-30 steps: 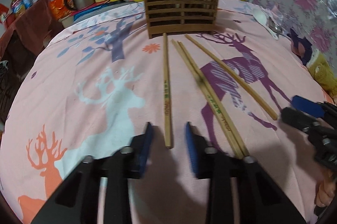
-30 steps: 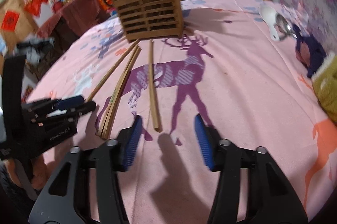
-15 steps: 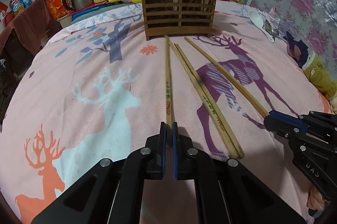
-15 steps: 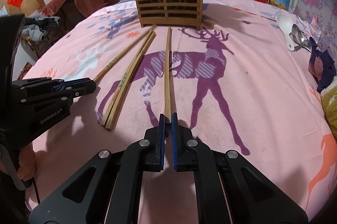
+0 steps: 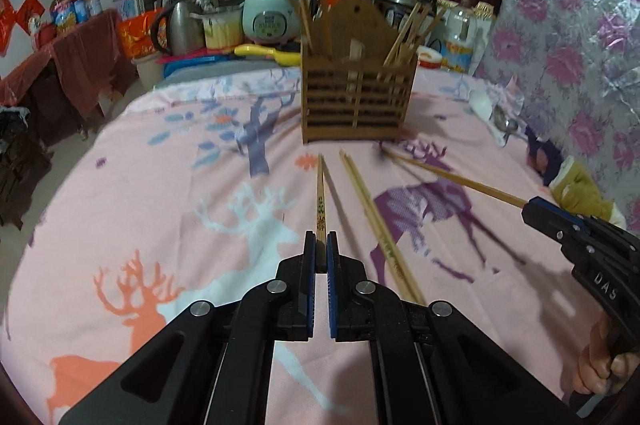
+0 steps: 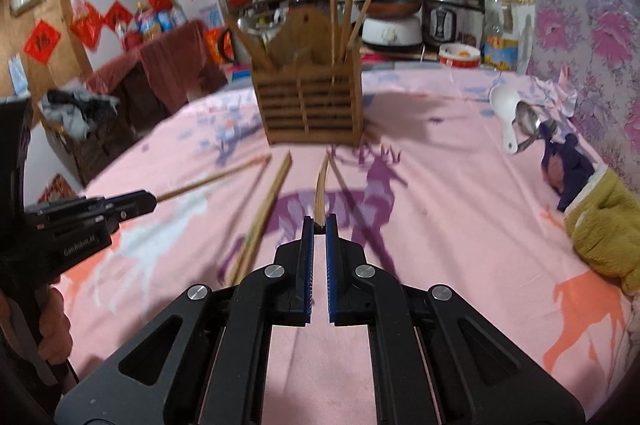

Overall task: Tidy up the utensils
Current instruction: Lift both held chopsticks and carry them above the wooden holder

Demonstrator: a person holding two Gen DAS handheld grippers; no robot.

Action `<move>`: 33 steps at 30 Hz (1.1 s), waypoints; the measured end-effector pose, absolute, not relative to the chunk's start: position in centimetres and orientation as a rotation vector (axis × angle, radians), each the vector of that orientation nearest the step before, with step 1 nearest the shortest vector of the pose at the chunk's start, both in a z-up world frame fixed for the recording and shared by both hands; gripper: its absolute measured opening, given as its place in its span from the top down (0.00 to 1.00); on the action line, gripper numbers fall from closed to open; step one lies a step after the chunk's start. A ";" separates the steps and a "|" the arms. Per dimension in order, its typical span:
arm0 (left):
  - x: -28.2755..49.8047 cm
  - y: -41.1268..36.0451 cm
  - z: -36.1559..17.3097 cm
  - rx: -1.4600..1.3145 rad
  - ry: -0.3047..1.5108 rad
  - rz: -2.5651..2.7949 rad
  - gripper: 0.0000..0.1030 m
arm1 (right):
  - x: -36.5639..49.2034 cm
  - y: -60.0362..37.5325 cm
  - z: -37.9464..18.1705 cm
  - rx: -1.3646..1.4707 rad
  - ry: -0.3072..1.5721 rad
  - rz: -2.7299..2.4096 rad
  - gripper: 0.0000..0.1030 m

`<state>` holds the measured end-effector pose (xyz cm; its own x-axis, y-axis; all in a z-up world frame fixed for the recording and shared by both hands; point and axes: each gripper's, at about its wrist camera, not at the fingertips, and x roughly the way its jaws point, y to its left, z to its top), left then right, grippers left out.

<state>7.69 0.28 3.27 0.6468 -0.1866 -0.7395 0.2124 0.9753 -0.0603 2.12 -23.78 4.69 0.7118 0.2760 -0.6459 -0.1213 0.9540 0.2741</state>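
Observation:
A slatted wooden utensil holder (image 5: pixel 356 101) with several chopsticks in it stands at the far middle of the pink deer-print table; it also shows in the right wrist view (image 6: pixel 314 107). My left gripper (image 5: pixel 321 241) is shut on one wooden chopstick (image 5: pixel 320 201), lifted and pointing at the holder. My right gripper (image 6: pixel 319 223) is shut on another chopstick (image 6: pixel 321 185), also raised. A pair of chopsticks (image 5: pixel 374 221) lies on the cloth between them, seen in the right wrist view (image 6: pixel 266 209) too. Each gripper shows in the other's view, right (image 5: pixel 536 211) and left (image 6: pixel 148 201).
A white spoon (image 6: pixel 506 105) and a metal spoon (image 6: pixel 528 117) lie at the far right. A yellow and dark cloth toy (image 6: pixel 600 221) sits at the right edge. Cookers, a kettle (image 5: pixel 180 25) and bottles crowd the space behind the table.
Both grippers closed on a chopstick each, then lifted them off the cloth and tilted up, so the holder and room behind now sit lower in view.

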 end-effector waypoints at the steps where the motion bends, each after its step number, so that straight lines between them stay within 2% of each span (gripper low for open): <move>1: 7.8 0.1 4.1 0.037 0.824 -0.230 0.95 | 2.3 -23.9 5.2 0.226 0.740 0.226 0.94; 11: 10.1 -1.1 9.8 0.029 0.751 -0.258 0.95 | 4.4 -24.7 11.1 0.228 0.633 0.216 0.94; 25: 14.9 -3.9 16.8 0.069 0.644 -0.299 0.95 | 8.2 -24.0 14.9 0.224 0.562 0.232 0.94; 33: 17.9 -3.0 21.1 -0.023 0.527 -0.275 0.95 | 11.1 -25.4 18.3 0.315 0.406 0.209 0.94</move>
